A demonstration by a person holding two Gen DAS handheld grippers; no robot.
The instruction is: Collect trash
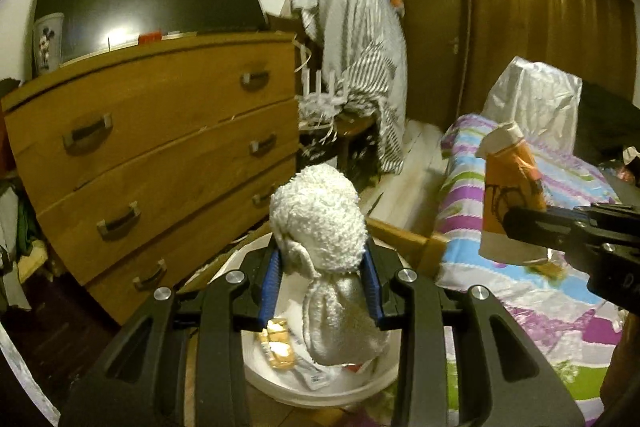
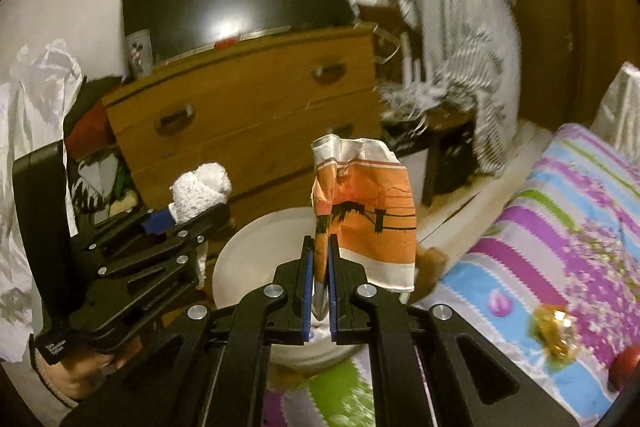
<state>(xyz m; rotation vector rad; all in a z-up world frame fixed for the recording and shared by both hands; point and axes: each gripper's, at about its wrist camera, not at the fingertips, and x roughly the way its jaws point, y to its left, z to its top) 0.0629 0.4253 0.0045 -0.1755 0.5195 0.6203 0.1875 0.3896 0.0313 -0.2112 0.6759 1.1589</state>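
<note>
Claw on the left pinches a white sock above the bucket at lower centre; the right claw grips an orange wrapper. Centre each over the rim before spreading.

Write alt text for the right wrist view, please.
The right claw pinches a crumpled orange and white wrapper above a white bin. At left, the left claw holds a white wad; a wooden dresser stands behind.

White sock, orange-and-white wrapper, white bucket.
</note>
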